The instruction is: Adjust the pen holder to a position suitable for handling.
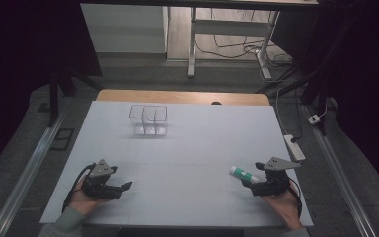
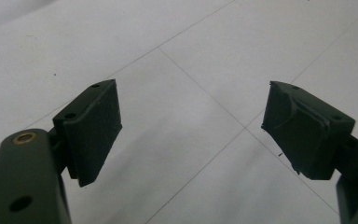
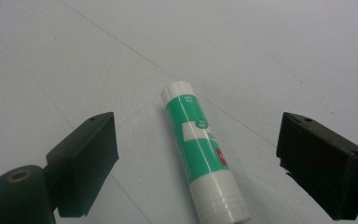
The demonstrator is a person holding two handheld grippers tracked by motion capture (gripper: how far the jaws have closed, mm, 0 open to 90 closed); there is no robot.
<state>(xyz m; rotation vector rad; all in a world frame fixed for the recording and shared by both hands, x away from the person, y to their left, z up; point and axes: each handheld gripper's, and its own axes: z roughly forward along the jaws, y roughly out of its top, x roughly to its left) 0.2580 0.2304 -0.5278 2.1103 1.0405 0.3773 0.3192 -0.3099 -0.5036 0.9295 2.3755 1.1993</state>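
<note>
White table surface (image 1: 177, 148), clear divided box (image 1: 148, 119) near far edge | glue stick (image 3: 200, 154) lies flat near right edge, between right gripper's (image 3: 196, 163) spread jaws, touching neither pad | left gripper (image 2: 191, 135) near front-left corner, jaws apart over bare surface

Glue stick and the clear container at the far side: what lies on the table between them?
Nothing: in the high view, bare white table runs from the glue stick, lying by the right gripper, to the clear container.
</note>
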